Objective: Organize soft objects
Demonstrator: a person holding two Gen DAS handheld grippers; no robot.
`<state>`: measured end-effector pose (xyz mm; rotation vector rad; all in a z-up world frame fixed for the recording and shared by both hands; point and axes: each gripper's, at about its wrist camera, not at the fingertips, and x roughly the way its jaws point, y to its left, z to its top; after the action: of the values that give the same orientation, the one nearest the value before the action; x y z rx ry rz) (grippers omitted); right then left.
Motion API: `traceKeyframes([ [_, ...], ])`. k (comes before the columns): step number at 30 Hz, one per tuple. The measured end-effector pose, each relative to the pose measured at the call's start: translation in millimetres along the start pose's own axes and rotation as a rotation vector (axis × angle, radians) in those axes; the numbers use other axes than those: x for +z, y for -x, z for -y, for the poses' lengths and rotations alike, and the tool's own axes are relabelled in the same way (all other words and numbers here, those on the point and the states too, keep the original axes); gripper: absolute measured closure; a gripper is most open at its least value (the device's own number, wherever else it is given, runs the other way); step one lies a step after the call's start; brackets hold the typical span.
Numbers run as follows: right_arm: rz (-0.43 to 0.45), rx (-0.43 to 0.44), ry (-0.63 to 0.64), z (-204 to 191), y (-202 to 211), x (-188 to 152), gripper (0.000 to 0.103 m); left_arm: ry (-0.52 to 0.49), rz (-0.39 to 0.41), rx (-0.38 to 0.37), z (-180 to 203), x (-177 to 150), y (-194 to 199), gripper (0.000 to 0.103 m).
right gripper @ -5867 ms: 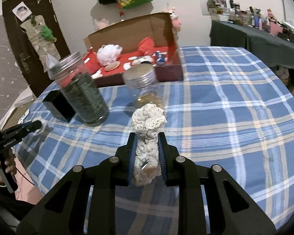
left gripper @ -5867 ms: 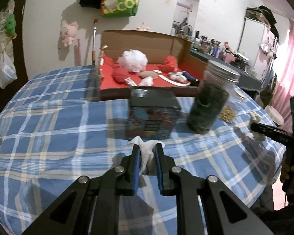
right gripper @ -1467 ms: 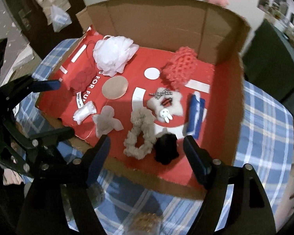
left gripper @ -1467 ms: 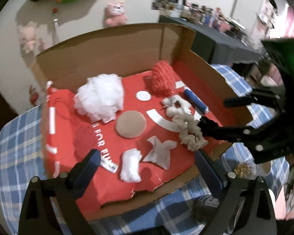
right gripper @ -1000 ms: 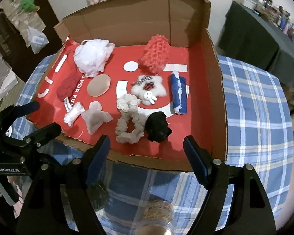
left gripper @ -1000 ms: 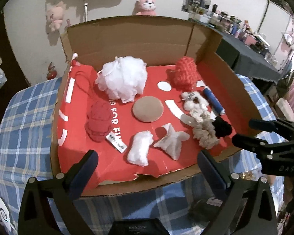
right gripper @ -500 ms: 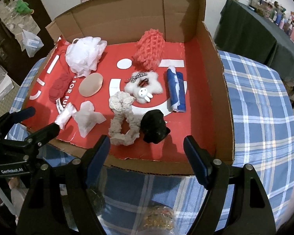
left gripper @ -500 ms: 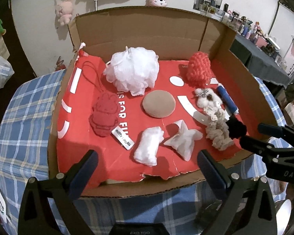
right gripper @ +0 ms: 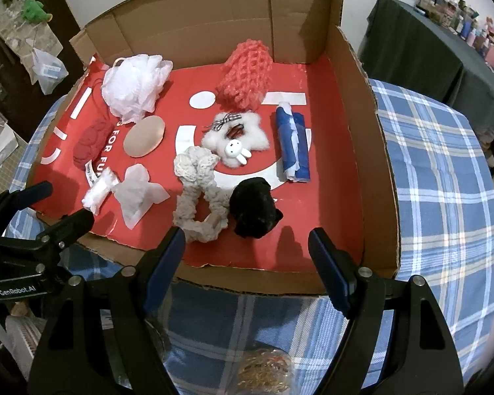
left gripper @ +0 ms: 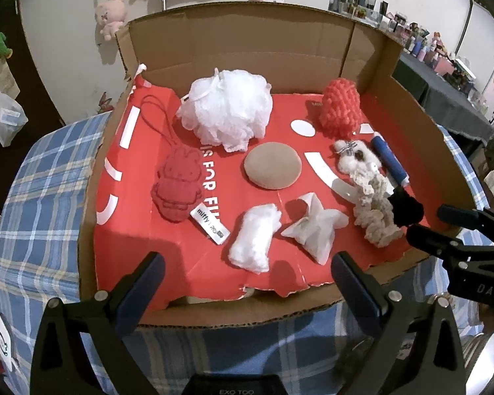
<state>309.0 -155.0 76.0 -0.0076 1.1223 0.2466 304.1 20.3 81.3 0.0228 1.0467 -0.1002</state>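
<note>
Soft objects lie spread over the red floor of an open cardboard box [left gripper: 411,105] on the desk [right gripper: 444,177], which wears a blue plaid cloth. A white mesh puff [left gripper: 227,112] sits toward the box's far left corner and a red knitted piece [left gripper: 341,108] toward its far right. A cream crocheted loop [right gripper: 197,194] and a black pompom [right gripper: 253,207] touch near the front edge.

Only the right wrist view shows the small white rabbit on the fluffy star [right gripper: 235,138] and the full length of the blue roll [right gripper: 293,141]. Only the left wrist view makes out the bunny outline of the flat red plush [left gripper: 178,184] and its "miffy" tag.

Both the left claw [left gripper: 243,266] and the right claw [right gripper: 247,240] gape wide at the front edge, empty.

Plush toys hang on the pale wall behind, and a dark-draped side table with small bottles stands to the right.
</note>
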Motion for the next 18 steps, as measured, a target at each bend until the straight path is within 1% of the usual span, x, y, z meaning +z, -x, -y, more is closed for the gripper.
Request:
traceKeyframes([
  [7, -0.002, 0.005, 0.000, -0.7, -1.3, -1.1, 0.026, 0.023, -0.002, 0.002, -4.7, -0.8, -1.0, 0.000],
  [18, -0.002, 0.008, 0.002, -0.9, -1.1, -1.7, 0.026, 0.013, 0.000, 0.017, -1.8, -2.7, -0.5, 0.000],
])
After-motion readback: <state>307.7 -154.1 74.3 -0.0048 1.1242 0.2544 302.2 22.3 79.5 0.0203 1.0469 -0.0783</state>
